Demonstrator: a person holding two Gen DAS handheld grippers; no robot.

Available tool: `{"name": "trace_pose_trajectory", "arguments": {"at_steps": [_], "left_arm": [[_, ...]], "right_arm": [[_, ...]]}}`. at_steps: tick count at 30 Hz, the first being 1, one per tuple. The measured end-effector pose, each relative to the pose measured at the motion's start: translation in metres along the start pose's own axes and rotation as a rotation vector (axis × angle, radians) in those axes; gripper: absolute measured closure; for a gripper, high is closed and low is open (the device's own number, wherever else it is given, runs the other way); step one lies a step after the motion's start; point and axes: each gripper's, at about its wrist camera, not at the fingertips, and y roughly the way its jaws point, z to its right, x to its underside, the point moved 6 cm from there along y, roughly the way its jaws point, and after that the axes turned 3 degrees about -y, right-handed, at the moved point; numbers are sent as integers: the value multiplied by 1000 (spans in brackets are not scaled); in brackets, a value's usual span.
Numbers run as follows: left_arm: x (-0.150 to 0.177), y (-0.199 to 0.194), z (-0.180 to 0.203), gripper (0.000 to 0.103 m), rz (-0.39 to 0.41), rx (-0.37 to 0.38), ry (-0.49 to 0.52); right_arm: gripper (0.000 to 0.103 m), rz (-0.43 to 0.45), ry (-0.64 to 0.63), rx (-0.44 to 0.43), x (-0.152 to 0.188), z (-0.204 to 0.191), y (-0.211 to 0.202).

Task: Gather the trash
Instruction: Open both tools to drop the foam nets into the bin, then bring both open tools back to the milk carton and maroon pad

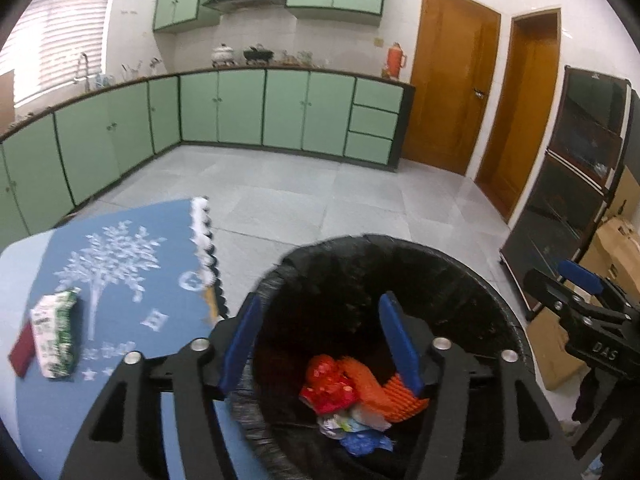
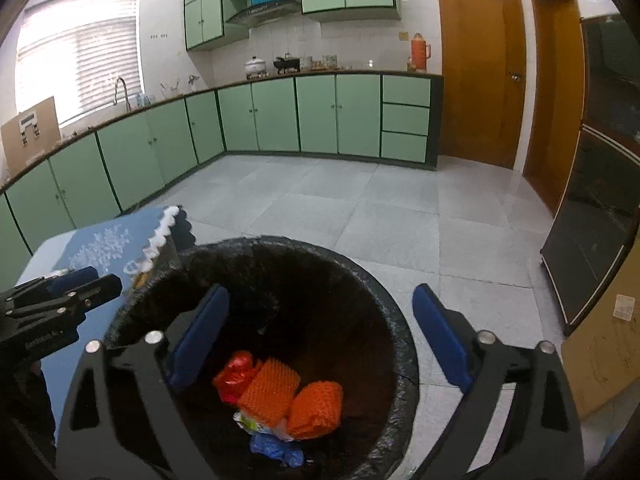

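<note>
Kitchen floor [image 2: 360, 216]; trash in bin [image 2: 360, 264]

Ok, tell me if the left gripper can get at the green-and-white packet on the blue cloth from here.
Probably yes. The left gripper is open and empty over the bin, and the green-and-white packet lies uncovered on the blue cloth, off to its left, with only a dark red item beside it.
</note>
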Motion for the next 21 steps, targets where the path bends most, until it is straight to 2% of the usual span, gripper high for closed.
{"name": "trace_pose_trajectory", "arguments": {"at_steps": [5, 12, 21], "left_arm": [[-8, -30, -30, 33, 56, -44, -17], [-5, -71, -82, 32, 100, -115, -54], [15, -116, -175, 32, 117, -265, -145]], "right_arm": [[9, 23, 11, -33, -8, -17, -14], [8, 47, 2, -100, -20, -58, -30], [7, 39, -39, -198, -23, -142, -31]]}}
